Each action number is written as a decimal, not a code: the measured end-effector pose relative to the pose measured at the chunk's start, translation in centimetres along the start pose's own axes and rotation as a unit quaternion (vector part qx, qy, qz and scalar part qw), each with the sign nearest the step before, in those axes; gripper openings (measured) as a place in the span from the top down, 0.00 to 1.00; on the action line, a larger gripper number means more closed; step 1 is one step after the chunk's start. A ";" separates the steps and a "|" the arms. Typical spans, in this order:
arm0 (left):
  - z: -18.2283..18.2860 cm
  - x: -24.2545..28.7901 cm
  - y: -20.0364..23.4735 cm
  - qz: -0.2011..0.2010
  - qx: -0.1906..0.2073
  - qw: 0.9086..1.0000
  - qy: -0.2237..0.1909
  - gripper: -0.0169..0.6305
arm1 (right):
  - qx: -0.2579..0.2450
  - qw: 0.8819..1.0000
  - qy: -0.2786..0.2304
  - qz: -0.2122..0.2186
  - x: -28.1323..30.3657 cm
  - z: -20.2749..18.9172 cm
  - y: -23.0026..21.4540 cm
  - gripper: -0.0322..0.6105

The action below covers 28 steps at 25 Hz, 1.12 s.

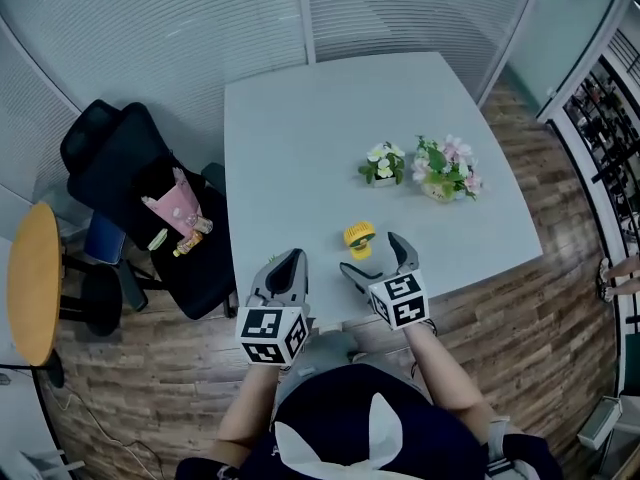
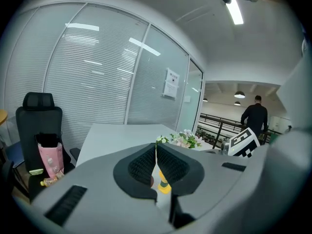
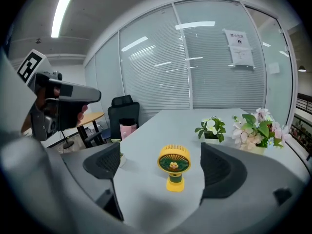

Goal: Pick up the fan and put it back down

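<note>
A small yellow fan (image 1: pixel 359 238) stands upright on the grey table (image 1: pixel 300 128), near its front edge. My right gripper (image 1: pixel 371 253) is open wide just in front of it, its tips reaching either side of the fan without touching it. In the right gripper view the fan (image 3: pixel 174 165) faces me in the gap of the right gripper (image 3: pixel 162 165), clear of both pads. My left gripper (image 1: pixel 290 264) hovers at the table's front edge, to the left of the fan. It is shut, with nothing held. In the left gripper view the left gripper (image 2: pixel 156 164) shows a sliver of fan (image 2: pixel 164 186) below its closed pads.
Two small flower pots (image 1: pixel 383 164) (image 1: pixel 445 171) stand further back on the table, right of centre. A black office chair (image 1: pixel 130 198) with a pink bag (image 1: pixel 178 208) is at the left, beside a round wooden table (image 1: pixel 33 283). A glass wall with blinds runs behind. A person (image 2: pixel 254 118) stands far off.
</note>
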<state>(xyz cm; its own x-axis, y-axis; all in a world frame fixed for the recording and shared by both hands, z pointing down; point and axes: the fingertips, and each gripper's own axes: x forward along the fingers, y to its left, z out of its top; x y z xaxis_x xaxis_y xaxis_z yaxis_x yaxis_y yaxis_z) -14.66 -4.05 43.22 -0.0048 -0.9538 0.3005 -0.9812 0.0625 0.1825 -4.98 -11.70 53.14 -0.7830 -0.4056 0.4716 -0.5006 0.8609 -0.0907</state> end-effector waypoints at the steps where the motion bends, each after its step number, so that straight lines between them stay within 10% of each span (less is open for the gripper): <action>1: 0.0 0.4 0.2 -0.003 0.001 1.000 0.002 0.94 | -0.001 1.000 0.004 -0.003 0.6 -0.2 -0.2 0.17; 28: -3.2 7.8 0.5 -0.099 0.012 0.992 0.072 0.94 | 0.031 0.995 0.079 -0.045 8.5 -5.6 -4.0 0.25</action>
<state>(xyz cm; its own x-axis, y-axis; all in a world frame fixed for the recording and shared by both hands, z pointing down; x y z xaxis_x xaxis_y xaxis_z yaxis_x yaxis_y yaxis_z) -14.56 -10.53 48.70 0.2141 -0.8947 0.3920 -0.9646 -0.1305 0.2292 -7.59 -16.87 62.42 -0.6689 -0.4226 0.6116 -0.5915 0.8009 -0.0935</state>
